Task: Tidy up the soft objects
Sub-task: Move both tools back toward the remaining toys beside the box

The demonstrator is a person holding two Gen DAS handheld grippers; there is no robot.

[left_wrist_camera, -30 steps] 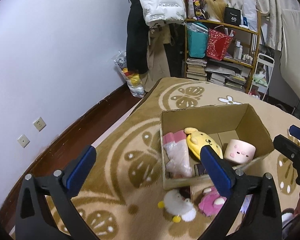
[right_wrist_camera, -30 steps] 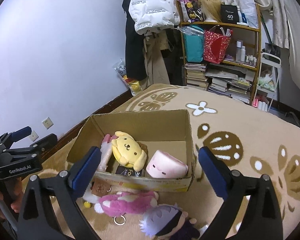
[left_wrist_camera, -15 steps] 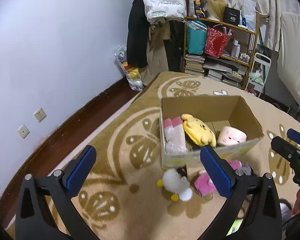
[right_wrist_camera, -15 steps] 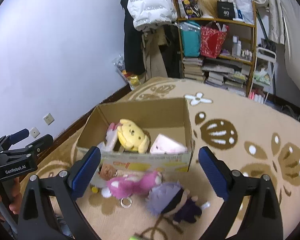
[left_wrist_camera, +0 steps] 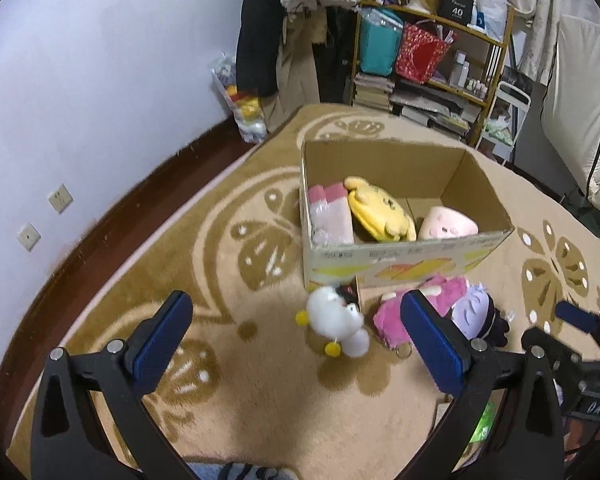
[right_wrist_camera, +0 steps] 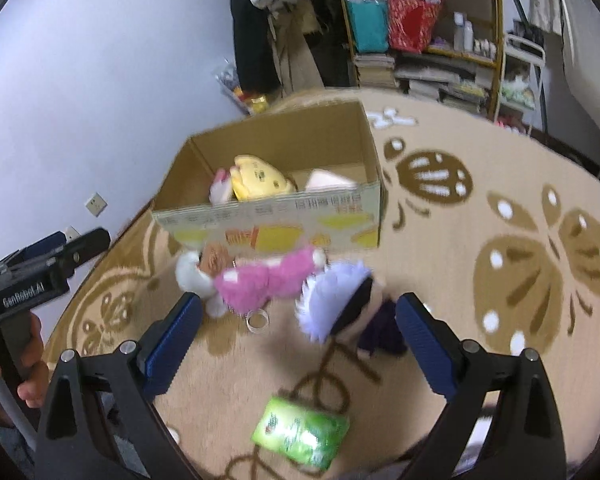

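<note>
I hold both grippers, left (left_wrist_camera: 296, 340) and right (right_wrist_camera: 296, 340), fingers spread and empty, above plushies (right_wrist_camera: 268, 280) lying just before the box (left_wrist_camera: 400, 268).

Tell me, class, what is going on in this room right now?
A person is tidying soft toys into a cardboard box on a rug, holding a tool in each hand. The left tool and right tool are both open and hold nothing. A yellow plush and pink items lie in the box. A white plush, a pink plush and a purple-haired doll lie on the rug in front of it.
</note>
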